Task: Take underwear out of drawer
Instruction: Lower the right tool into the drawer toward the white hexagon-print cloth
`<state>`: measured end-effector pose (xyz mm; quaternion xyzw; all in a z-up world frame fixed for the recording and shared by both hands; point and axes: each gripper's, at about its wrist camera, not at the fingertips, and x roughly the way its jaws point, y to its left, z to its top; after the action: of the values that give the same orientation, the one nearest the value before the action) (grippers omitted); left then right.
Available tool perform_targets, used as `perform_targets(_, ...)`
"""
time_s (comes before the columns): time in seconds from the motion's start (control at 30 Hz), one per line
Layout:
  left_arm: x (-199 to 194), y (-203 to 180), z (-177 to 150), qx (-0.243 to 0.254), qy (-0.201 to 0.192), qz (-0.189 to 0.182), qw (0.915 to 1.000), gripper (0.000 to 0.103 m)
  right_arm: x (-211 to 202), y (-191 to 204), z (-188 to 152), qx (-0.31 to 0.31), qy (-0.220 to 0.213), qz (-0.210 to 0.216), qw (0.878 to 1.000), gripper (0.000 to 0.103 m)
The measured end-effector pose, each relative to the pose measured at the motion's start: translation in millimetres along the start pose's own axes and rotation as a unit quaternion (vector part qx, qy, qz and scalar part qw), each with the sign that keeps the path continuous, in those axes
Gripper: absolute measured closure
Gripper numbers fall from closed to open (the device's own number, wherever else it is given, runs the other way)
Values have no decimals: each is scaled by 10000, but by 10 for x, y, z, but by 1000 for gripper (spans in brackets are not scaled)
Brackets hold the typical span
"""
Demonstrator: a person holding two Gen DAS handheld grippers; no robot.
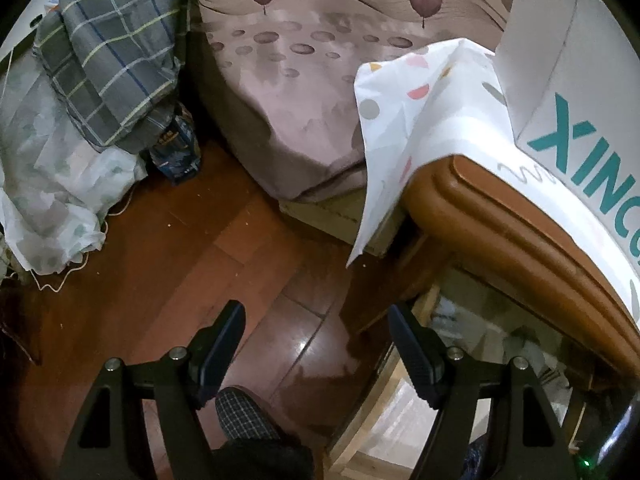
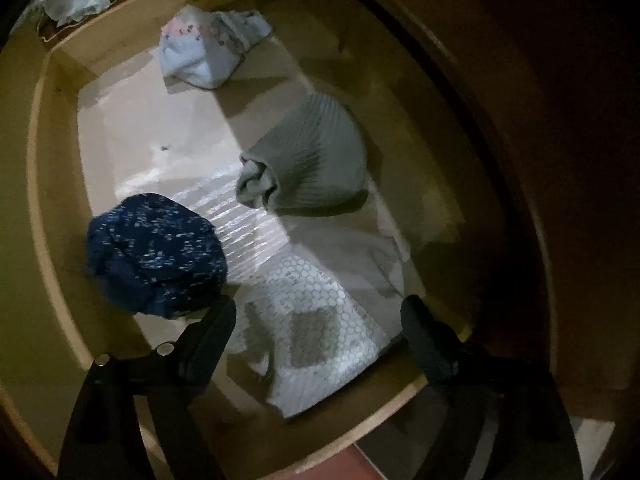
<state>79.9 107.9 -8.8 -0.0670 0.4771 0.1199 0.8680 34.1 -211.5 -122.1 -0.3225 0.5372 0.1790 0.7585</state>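
Left wrist view: left gripper (image 1: 316, 344) has its jaws spread, nothing between them, hanging above the wood floor (image 1: 168, 272). Bed (image 1: 304, 92) ahead, nightstand top (image 1: 516, 216) at right with a white box (image 1: 576, 92) and a spotted cloth (image 1: 404, 120) draped over its corner. Only a sliver of the drawer shows here, under the nightstand edge. This arm looks idle.

Right wrist view: right gripper (image 2: 316, 324) is also released and empty, aimed down into the open drawer (image 2: 52, 168). Three bundles inside, well apart: navy speckled bundle (image 2: 156, 256) nearest, just beside the left finger (image 2: 216, 328); grey ribbed bundle (image 2: 316, 160) mid-drawer; pale floral bundle (image 2: 208, 48) at the far end. Can't tell which are underwear versus socks. Plastic liner (image 2: 312, 328) covers the bottom, directly under the jaws.

Likely step: reach and pick. Advice: shift left to centre on the navy bundle, bite high into the fabric, keep tips off the liner so it doesn't lift too, then rise straight over the drawer wall.
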Motion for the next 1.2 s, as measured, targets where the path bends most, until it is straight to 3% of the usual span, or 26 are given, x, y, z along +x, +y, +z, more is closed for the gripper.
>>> perform_targets(0.13,20,-89,-21,172,3,-7,9999,27,141,-40,24,-86,33,-49,9999,17)
perform_targets(0.53,82,-234,-114,471,91,-92,9988,27,431,-158,48,46,150,322,9994,16)
perform_targets(0.7,85,-285,-135,568,104,-120,9983,27,536,-289,-2,392,211,517,9977,12)
perform_targets(0.93,86,-301,-142,586,87,-122,9982,27,589,-267,-7,448,281,350,9980,7)
perform_targets(1.2,27,-286,-95,421,-42,-316,9986,27,623,-232,48,544,157,222,9982,11)
